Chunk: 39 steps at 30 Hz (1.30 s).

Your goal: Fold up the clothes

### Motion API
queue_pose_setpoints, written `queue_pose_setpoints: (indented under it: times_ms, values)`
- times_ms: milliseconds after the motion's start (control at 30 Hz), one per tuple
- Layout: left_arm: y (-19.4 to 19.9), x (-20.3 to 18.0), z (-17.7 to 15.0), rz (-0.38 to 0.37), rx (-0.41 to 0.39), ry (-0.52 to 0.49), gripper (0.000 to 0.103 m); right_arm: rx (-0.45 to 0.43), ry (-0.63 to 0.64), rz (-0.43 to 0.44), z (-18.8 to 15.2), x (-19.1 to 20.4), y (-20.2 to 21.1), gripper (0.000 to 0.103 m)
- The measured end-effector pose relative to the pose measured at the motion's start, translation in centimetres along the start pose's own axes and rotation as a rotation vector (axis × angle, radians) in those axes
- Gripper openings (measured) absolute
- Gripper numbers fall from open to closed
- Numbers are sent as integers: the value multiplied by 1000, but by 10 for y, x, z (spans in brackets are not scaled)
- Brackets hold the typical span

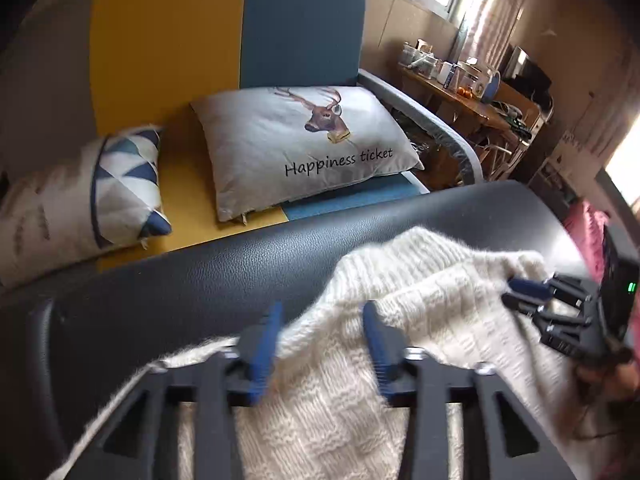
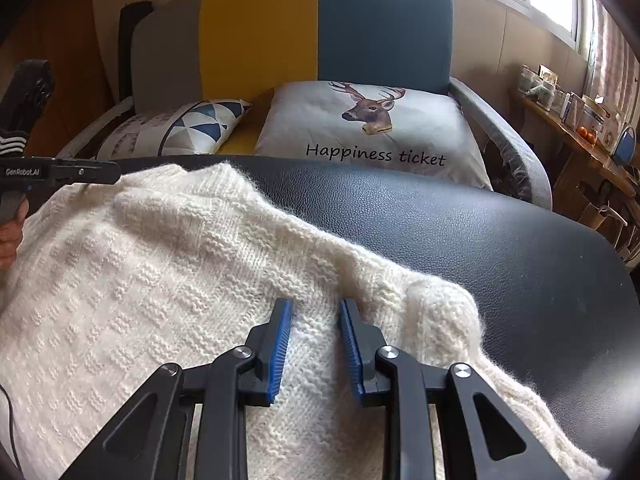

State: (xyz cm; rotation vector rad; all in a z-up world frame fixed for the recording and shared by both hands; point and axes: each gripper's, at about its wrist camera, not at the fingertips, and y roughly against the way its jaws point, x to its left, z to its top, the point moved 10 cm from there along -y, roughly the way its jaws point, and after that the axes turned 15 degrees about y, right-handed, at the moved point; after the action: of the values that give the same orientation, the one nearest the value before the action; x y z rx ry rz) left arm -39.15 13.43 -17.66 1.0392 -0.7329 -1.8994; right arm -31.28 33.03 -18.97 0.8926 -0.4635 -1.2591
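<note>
Both grippers, left [image 1: 320,320] and right [image 2: 315,320], had fingers parted over the sweater [image 2: 160,280], gripping nothing. The fuzzy knit could slip off the smooth desk [image 2: 460,232], because nothing pinned it.

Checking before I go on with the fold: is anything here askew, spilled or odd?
Nothing spilled or damaged. The white knit sweater is not flat yet: a raised ridge runs diagonally across it, and its edge near the right gripper is bunched on the black leather surface.

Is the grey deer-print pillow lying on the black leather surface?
No, the grey deer-print pillow rests on the yellow-and-blue sofa seat behind the black leather surface.
</note>
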Motion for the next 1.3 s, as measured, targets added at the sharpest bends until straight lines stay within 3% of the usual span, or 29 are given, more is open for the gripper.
queue_pose_setpoints:
  times_ms: [133,167,233,267,367,400,467,533,600,700,800,933,1033,1100,1200,1300]
  values:
    - [-31,-10,-1,-78,189,47,54,-2,6,-8,0,0,0,26]
    - [-33,-18,-1,-103,212,15,54,-4,3,-4,0,0,0,26]
    - [-30,-22,3,-57,170,17,7,-10,-5,2,0,-1,1,26]
    - [-28,-23,5,-32,139,12,6,-11,-4,0,0,-1,1,26]
    - [-8,-35,11,75,-99,-105,6,-11,5,-12,0,0,0,26]
    - [-12,-35,6,146,-141,-153,6,-10,9,-18,0,0,0,26]
    - [-26,-36,-7,286,-189,-260,7,-7,18,-30,0,1,0,26]
    - [-39,-38,-13,363,-190,-325,7,-7,18,-34,0,1,0,26]
    - [-38,-45,-7,316,-166,-286,8,-7,15,-32,0,1,0,26]
    - [-32,-31,1,230,-91,-115,14,-6,11,-28,0,0,0,26]
    - [-6,-11,8,174,-94,61,17,-1,8,-26,0,0,0,26]
    - [31,8,-19,129,-84,185,25,30,-65,39,-4,-5,16,25]
    - [54,8,-62,146,-63,168,28,-61,-226,128,-17,-17,63,25]
    - [68,2,-93,128,-48,146,36,-84,-313,135,-40,-26,94,25]
    - [87,-24,-137,93,-52,72,44,-46,-349,108,-83,-35,126,26]
    - [102,-51,-174,58,-53,10,44,4,-356,60,-119,-40,141,26]
